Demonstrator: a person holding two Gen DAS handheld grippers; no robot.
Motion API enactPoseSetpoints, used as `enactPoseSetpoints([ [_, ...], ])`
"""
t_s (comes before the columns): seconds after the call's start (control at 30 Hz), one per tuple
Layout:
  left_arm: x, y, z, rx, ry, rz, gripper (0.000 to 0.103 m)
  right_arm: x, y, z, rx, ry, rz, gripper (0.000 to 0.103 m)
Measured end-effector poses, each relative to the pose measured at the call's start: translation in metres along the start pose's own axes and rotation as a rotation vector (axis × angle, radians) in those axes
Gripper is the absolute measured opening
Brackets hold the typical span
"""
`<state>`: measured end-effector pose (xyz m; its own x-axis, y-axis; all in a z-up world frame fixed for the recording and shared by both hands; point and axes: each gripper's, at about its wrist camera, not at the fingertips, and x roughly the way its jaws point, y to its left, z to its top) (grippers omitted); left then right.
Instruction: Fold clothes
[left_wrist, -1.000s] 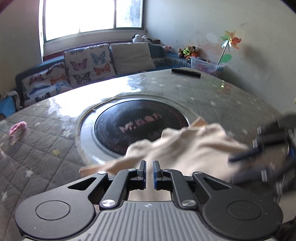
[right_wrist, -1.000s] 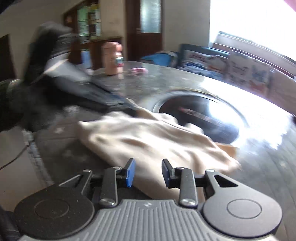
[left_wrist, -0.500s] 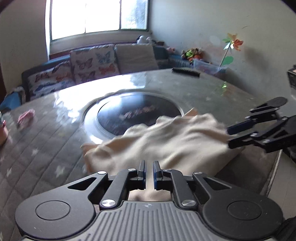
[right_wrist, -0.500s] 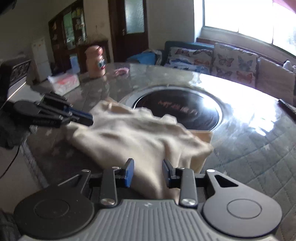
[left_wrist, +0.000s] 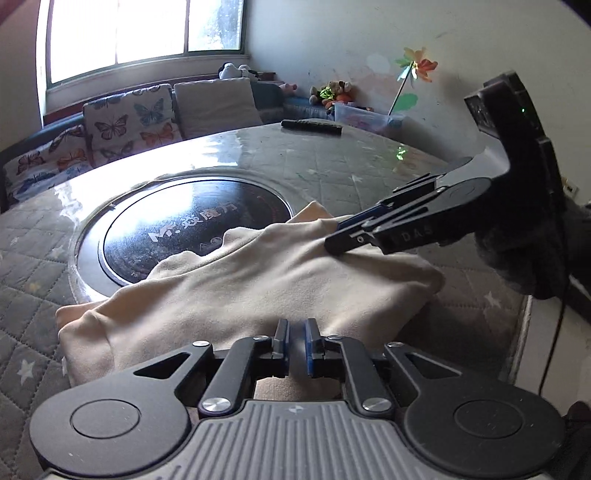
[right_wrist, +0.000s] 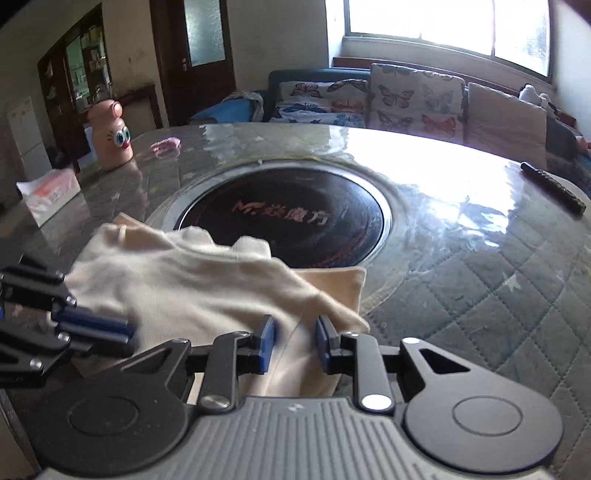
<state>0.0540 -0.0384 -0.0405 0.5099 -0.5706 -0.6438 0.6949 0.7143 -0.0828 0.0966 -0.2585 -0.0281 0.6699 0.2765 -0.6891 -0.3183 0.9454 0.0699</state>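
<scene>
cream garment (left_wrist: 258, 291) lies bunched on the table (left_wrist: 369, 173), its far edge over the black hob (left_wrist: 192, 229). left gripper (left_wrist: 295, 345) is nearly pressed together, pinching the near hem, it seems. right gripper (right_wrist: 293, 341) has just been narrowing around a fold, pads perhaps not yet biting. best to firm both grips, then lift evenly toward the hob. only the right view shows the garment's hob-side corner (right_wrist: 351, 280).

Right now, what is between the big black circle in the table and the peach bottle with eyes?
In the right wrist view, only bare quilted tabletop lies between the black circle and the peach bottle. A small pink thing sits off to the side.
</scene>
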Motion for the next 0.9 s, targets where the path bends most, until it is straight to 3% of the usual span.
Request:
enactPoseSetpoints([
  [0.13, -0.005, 0.017, 0.004, -0.039, -0.007, 0.048, 0.031, 0.013, 0.006, 0.005, -0.015, 0.02, -0.004, 0.023],
  [0.2, -0.005, 0.03, 0.004, -0.073, -0.002, 0.08, 0.032, 0.017, 0.005, 0.005, -0.014, 0.02, -0.008, 0.023],
  [0.47, -0.009, 0.079, 0.009, -0.222, -0.01, 0.169, 0.055, 0.022, 0.02, 0.019, -0.039, 0.001, 0.01, 0.023],
  [0.73, -0.003, 0.102, 0.009, -0.271, -0.008, 0.214, 0.058, 0.041, 0.029, 0.026, -0.059, 0.006, -0.007, 0.024],
  [0.8, -0.011, 0.1, 0.009, -0.266, -0.044, 0.209, 0.064, 0.033, 0.03, 0.026, -0.062, -0.019, 0.002, 0.024],
  [0.87, -0.022, 0.096, 0.009, -0.258, -0.103, 0.223, 0.081, 0.021, 0.031, 0.027, -0.059, -0.055, 0.004, 0.027],
  [0.9, -0.029, 0.094, 0.01, -0.254, -0.133, 0.234, 0.086, 0.015, 0.031, 0.027, -0.057, -0.075, 0.007, 0.035],
])
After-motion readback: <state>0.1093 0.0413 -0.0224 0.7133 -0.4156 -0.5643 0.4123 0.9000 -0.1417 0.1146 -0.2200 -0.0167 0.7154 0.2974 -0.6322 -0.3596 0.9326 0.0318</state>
